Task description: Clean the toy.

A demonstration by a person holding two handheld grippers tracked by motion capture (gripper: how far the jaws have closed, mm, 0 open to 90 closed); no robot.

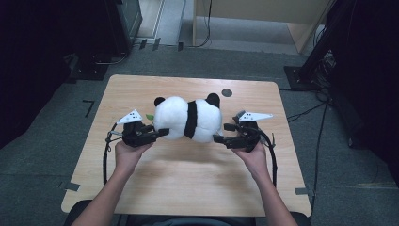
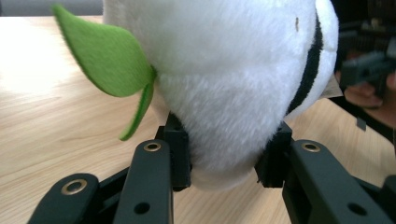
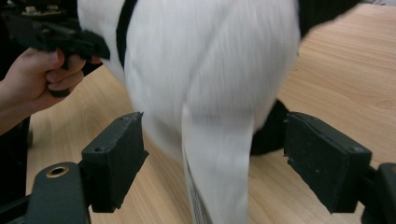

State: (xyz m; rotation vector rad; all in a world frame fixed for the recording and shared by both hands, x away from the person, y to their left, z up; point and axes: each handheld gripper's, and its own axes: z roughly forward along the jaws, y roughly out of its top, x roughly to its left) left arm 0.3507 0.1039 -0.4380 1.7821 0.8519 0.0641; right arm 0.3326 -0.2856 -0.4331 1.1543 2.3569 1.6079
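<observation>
A white-and-black plush panda lies across the middle of the wooden table. My left gripper comes at its left end, and in the left gripper view its jaws are shut on a fold of the panda's white fur. A green felt leaf sticks out beside that grip. My right gripper sits at the panda's right end. In the right gripper view its jaws stand open on either side of the white body and its hanging white label, the pads apart from the plush.
A small dark round mark sits near the table's far edge. Beyond the table, cables and black stand bases lie on the grey floor, with a light wooden cabinet at the back. Bare tabletop lies in front of the panda.
</observation>
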